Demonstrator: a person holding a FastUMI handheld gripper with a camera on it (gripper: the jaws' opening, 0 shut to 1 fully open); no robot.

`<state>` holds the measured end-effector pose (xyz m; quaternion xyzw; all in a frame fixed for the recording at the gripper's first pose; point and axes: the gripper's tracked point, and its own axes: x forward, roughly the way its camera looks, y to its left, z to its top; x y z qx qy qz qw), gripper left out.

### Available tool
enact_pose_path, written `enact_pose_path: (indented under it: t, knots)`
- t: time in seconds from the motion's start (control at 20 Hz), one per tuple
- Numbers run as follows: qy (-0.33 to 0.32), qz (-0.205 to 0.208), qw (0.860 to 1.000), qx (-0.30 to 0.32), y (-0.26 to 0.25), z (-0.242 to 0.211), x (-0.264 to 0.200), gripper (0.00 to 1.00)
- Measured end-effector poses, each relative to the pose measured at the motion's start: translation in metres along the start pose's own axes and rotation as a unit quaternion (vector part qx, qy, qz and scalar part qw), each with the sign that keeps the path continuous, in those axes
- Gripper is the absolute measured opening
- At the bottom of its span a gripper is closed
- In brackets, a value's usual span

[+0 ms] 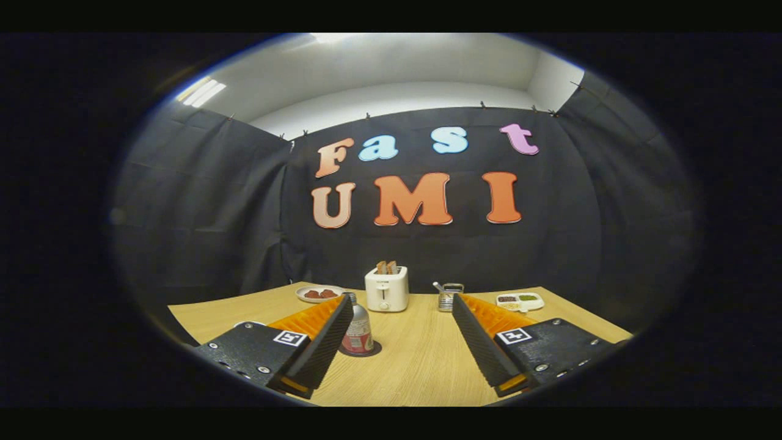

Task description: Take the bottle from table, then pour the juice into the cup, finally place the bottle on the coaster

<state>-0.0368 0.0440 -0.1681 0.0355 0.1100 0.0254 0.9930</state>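
Observation:
A small bottle (358, 327) with a silver top and a red label stands upright on a dark round coaster (369, 351) on the wooden table (415, 360). It is just ahead of my left finger (330, 333), whose tip partly covers its left side. My gripper (402, 304) is open, with wide bare table between the fingers and nothing held. A white rim, perhaps the cup (249, 324), peeks out behind the left finger's base.
At the back of the table stand a white toaster (387, 288) with toast in it, a plate (319, 294) of red food to its left, a small metal holder (450, 296) and a white divided dish (520, 300) to the right.

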Motion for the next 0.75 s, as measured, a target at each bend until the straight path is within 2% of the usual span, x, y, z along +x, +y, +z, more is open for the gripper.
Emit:
enact_pose_path:
  t: [0.15,0.75]
  knots:
    - [-0.024,-0.02,0.999,-0.019,-0.004,0.017,-0.01,0.97]
    - [-0.059,-0.017,0.998,-0.013,0.01,0.039,-0.028,0.97]
